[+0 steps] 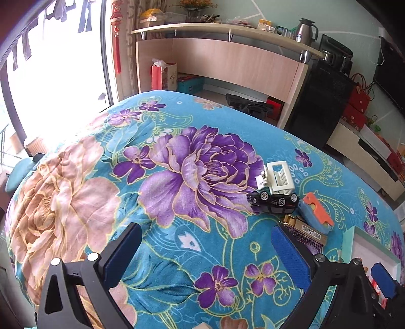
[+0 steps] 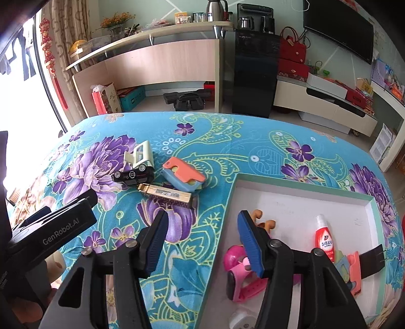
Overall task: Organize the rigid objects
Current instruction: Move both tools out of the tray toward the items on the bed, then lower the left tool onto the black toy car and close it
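Daylight is pouring through a window [image 1: 50,83] at nine o'clock, washing out the view. A curved wooden counter [image 2: 162,60] is standing at twelve o'clock against a pale green wall [image 2: 157,10]. A dark cabinet [image 2: 255,73] is sitting beside it, with a television [image 2: 339,27] hanging at two o'clock.

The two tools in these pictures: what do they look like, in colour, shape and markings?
Both are alike. The left tool and the right tool have black angular plastic fingers with triangular cut-outs and round silver bolt heads. Each finger carries a flat blue ribbed pad. In the right wrist view, the left tool's black body bears pale "GenRobot.AI" lettering. No cables or sleeves show.
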